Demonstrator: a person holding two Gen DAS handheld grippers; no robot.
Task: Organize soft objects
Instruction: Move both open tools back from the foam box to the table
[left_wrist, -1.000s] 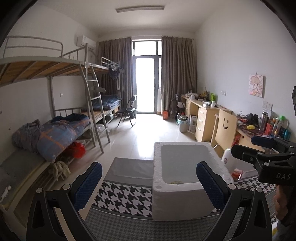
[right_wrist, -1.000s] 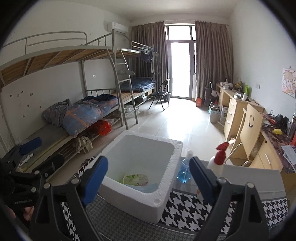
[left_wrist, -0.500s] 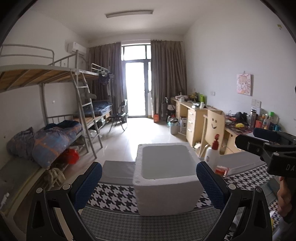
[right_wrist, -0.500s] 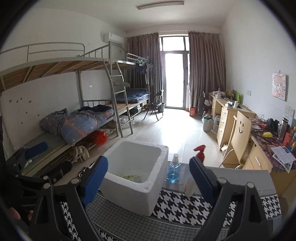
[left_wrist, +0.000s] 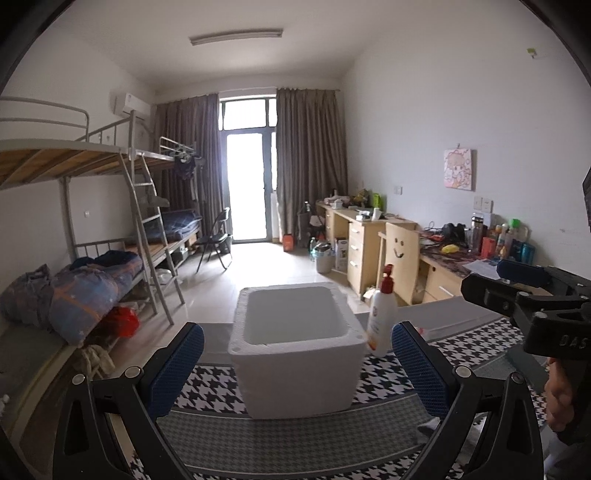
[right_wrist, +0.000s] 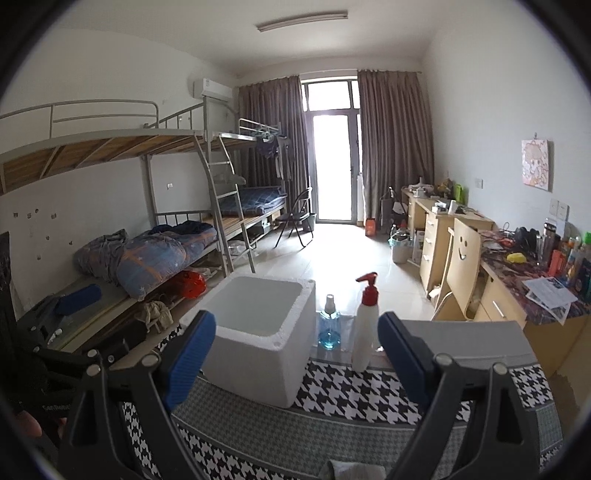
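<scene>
On the houndstooth cloth (left_wrist: 207, 391) stands a white foam box (left_wrist: 295, 373), open at the top; its contents cannot be seen from either view. Just right of the box stand a white pump bottle (right_wrist: 364, 332) with a red head and a small blue spray bottle (right_wrist: 329, 328). Left gripper (left_wrist: 297, 369) hangs above the cloth, jaws wide, holding nothing. Right gripper (right_wrist: 297, 358) likewise, jaws wide and empty. Bunk beds (right_wrist: 147, 236) line the left wall, desks (right_wrist: 443, 229) the right.
</scene>
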